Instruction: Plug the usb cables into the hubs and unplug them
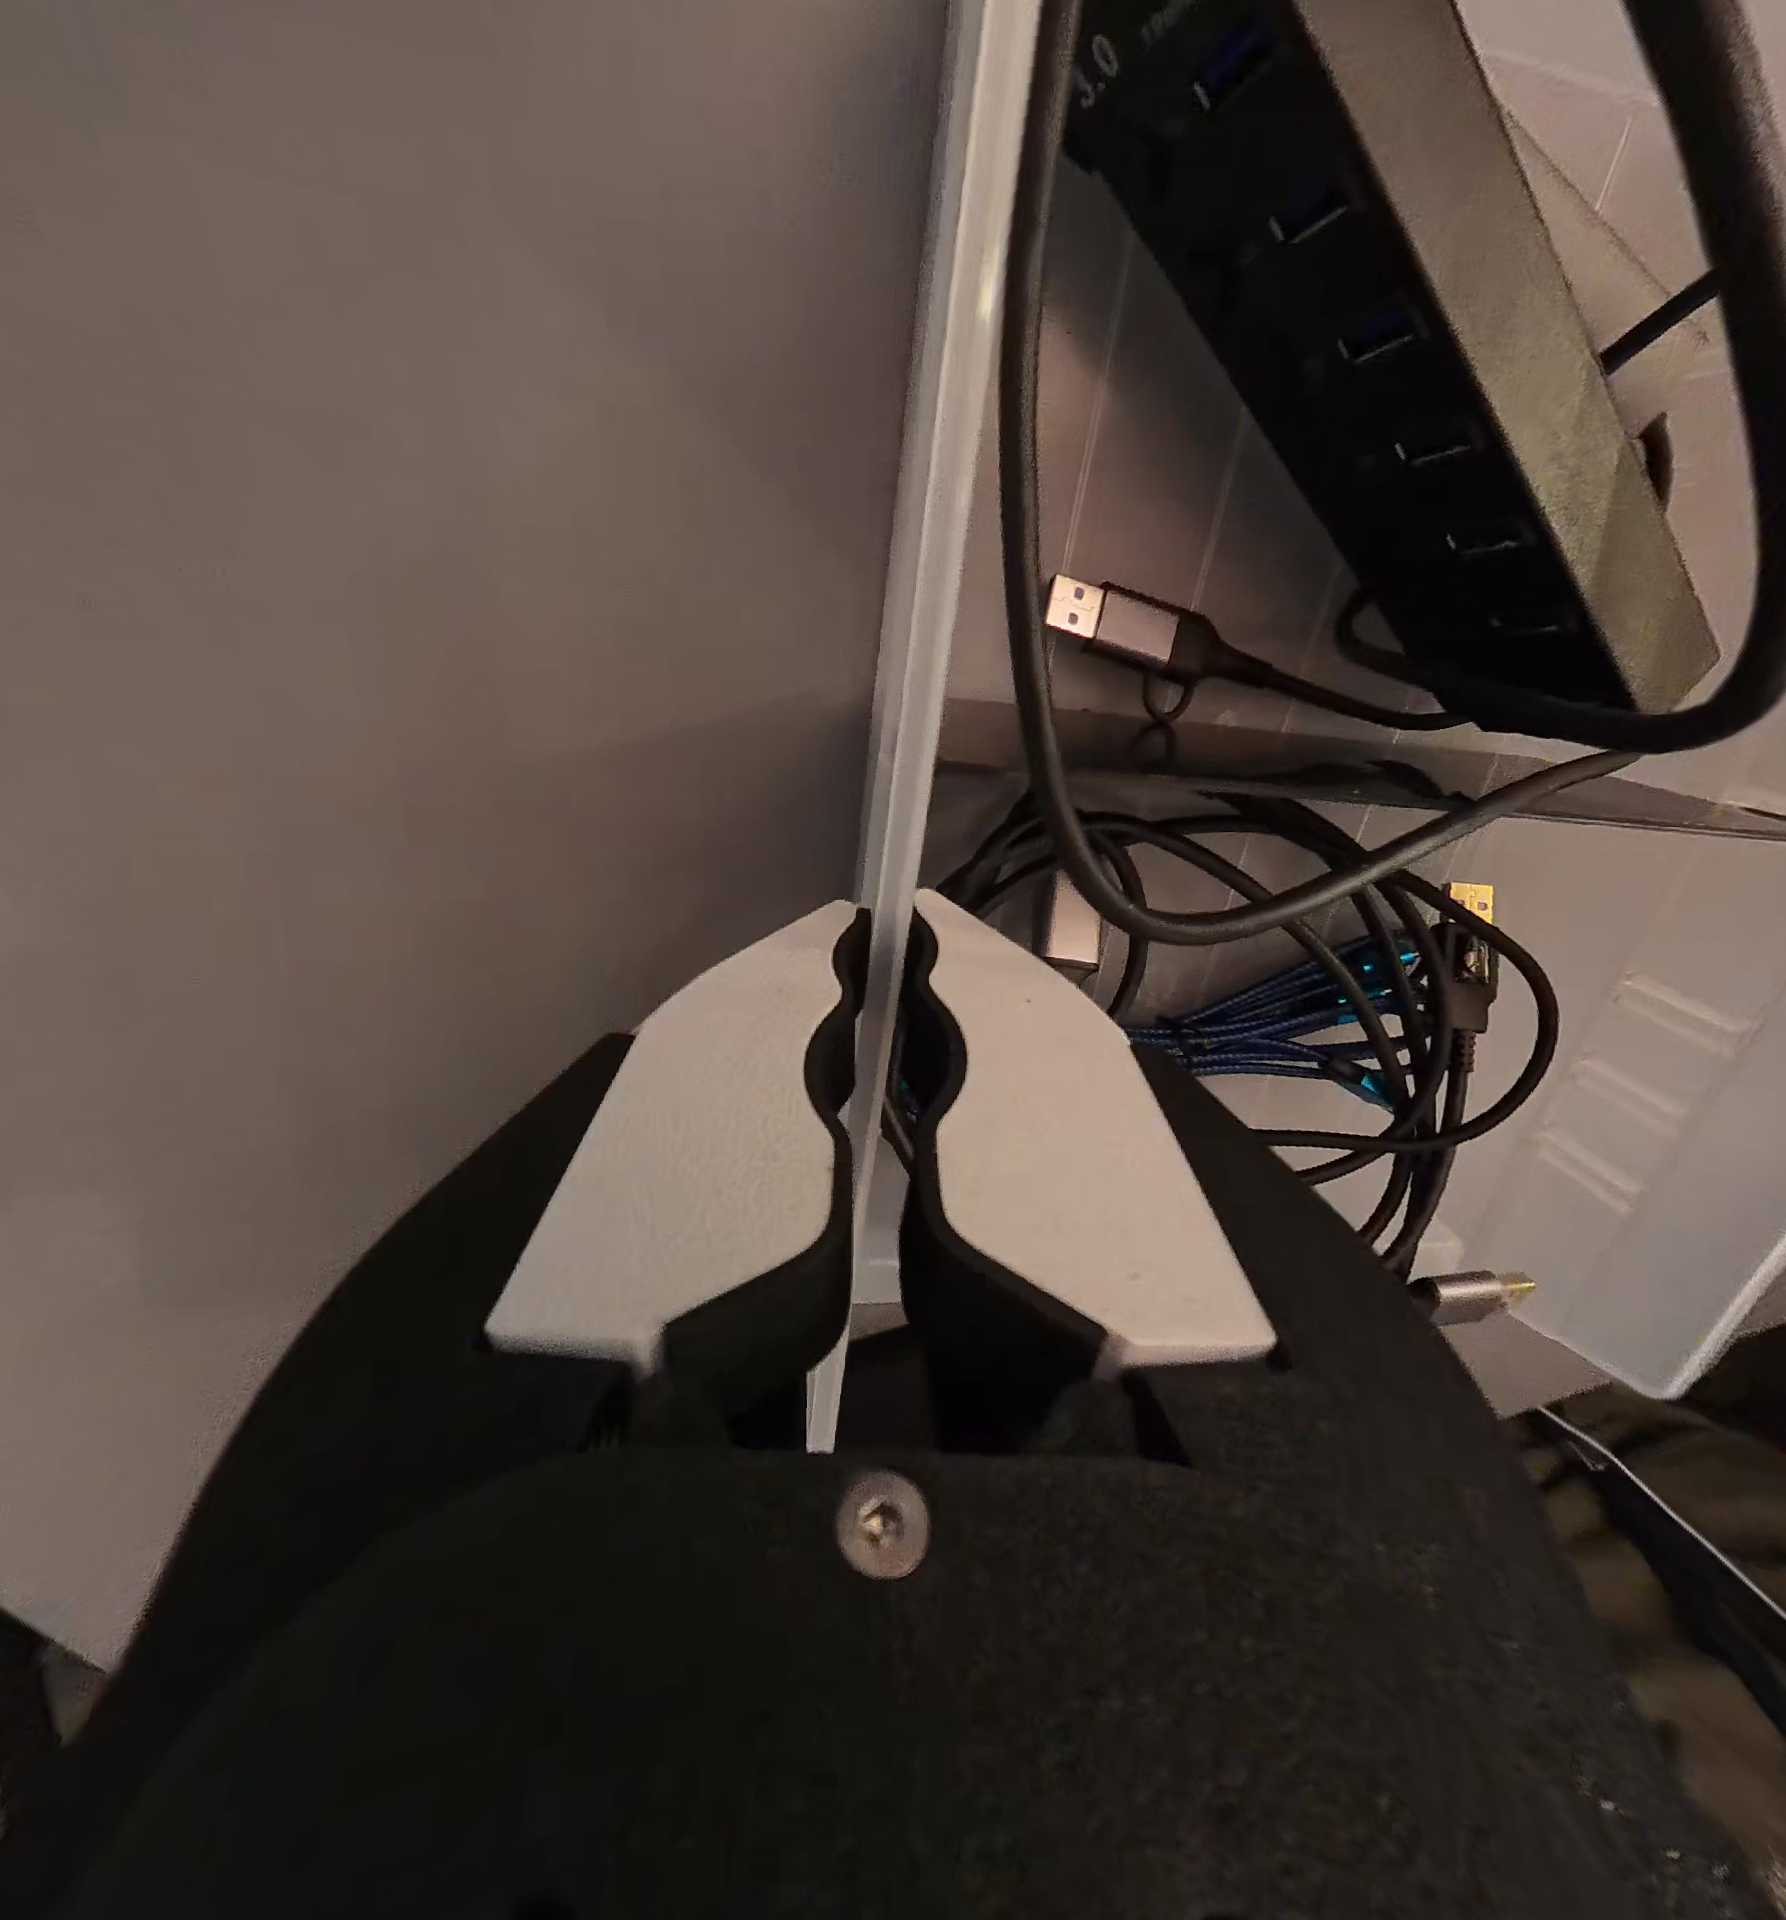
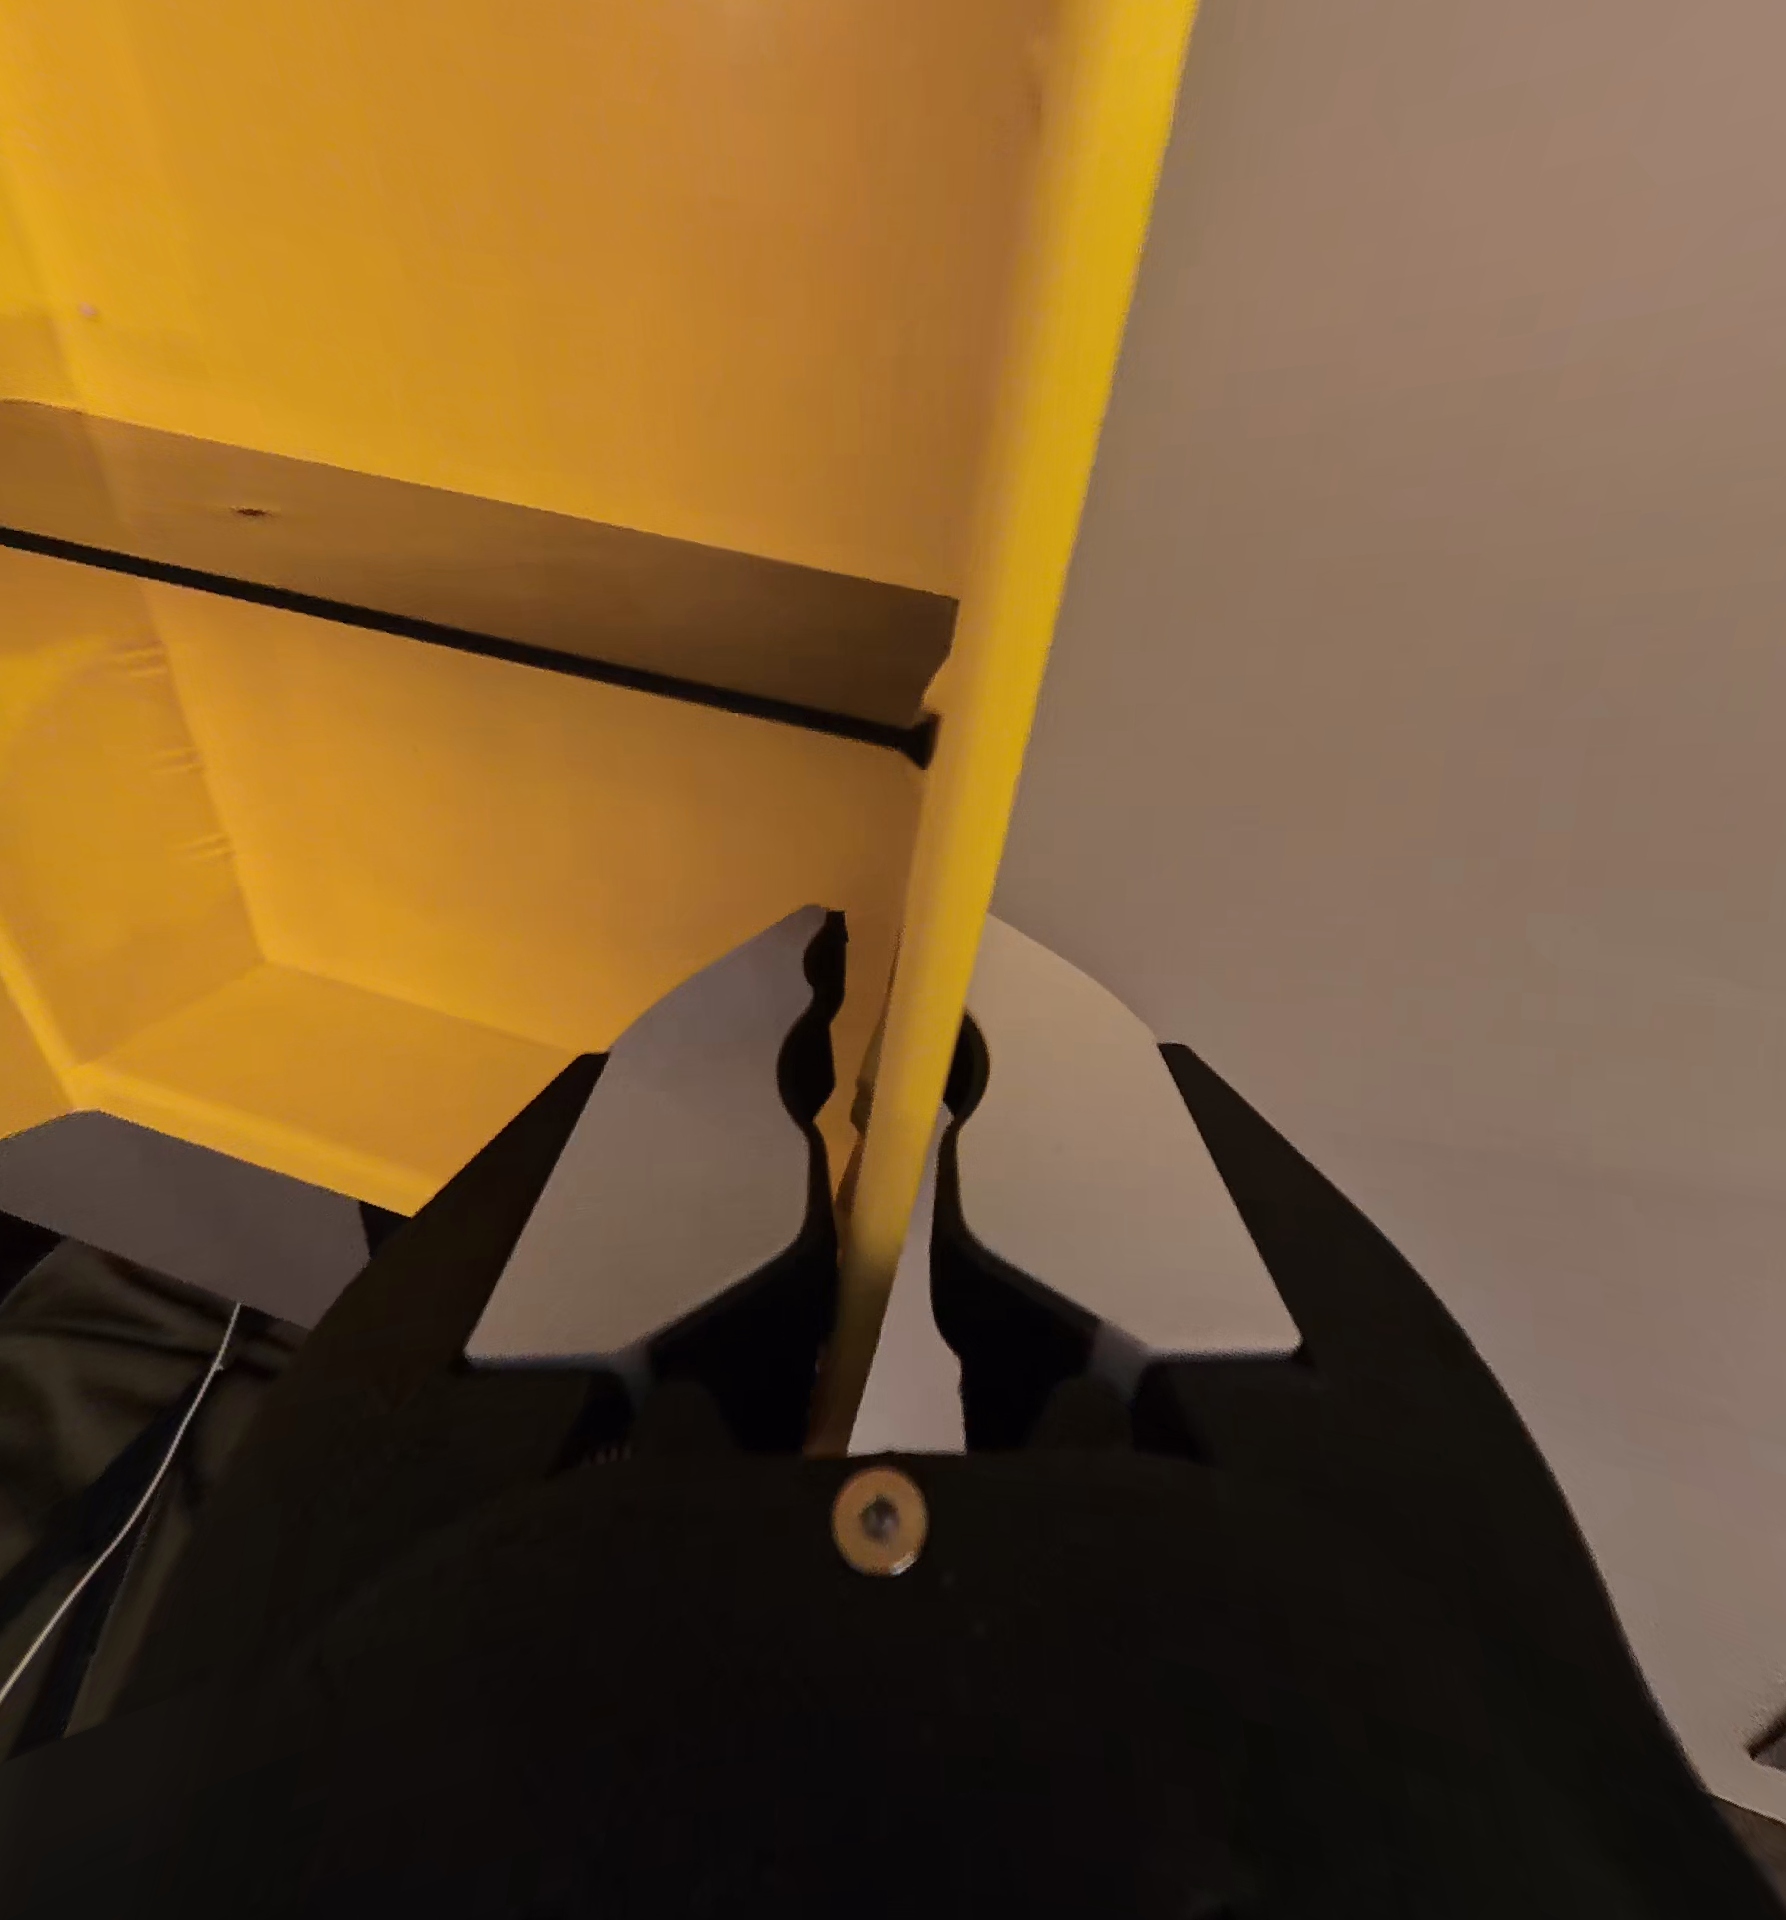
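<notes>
Pinching the thin edge of a clear bin (image 1: 1647, 1091), the left gripper (image 1: 884, 935) has its jaws pressed onto that wall. Inside, a black hub (image 1: 1491, 343) lies tilted, its ports bare, with a loose silver plug (image 1: 1112, 623) just beside it and a tangle of cables (image 1: 1315, 997) below. Over at the yellow bin (image 2: 556, 312), the right gripper (image 2: 904, 935) straddles the rim, jaws nearly closed around it.

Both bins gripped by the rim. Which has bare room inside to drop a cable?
The yellow bin shows bare floor on both sides of its dark divider. The clear bin is crowded: the hub above, coiled cables below.
</notes>
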